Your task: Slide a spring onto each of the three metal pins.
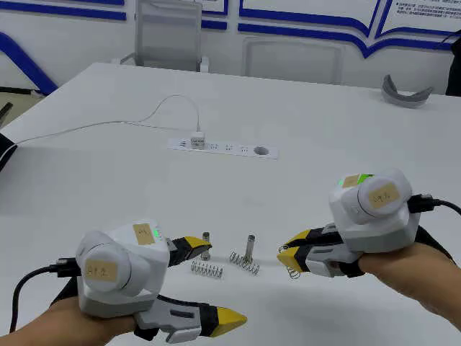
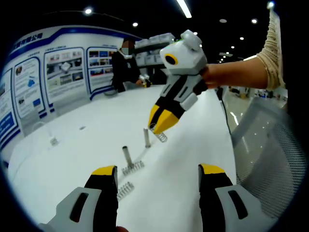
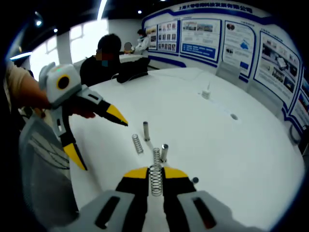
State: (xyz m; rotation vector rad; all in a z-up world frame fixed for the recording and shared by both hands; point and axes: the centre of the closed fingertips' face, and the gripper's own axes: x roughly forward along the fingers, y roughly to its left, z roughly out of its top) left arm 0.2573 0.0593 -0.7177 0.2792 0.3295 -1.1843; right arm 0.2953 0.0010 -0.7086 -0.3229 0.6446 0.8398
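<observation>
Two metal pins stand upright on the white table, a short one (image 1: 206,242) and a taller one (image 1: 250,246). One spring (image 1: 207,269) lies in front of the short pin, and another (image 1: 245,262) lies at the taller pin's foot. My right gripper (image 1: 288,254) is shut on a third spring (image 1: 292,272), right of the taller pin; the held spring (image 3: 155,180) stands between its jaws. My left gripper (image 1: 215,281) is open and empty, its upper jaw tip close to the short pin. Both pins (image 2: 147,137) (image 2: 127,156) lie beyond its jaws.
A white power strip (image 1: 223,147) with a plug and cable lies mid-table. A grey curved object (image 1: 407,92) rests at the far right edge. Chairs (image 1: 169,32) stand behind the table. A person sits at a far table (image 3: 104,60).
</observation>
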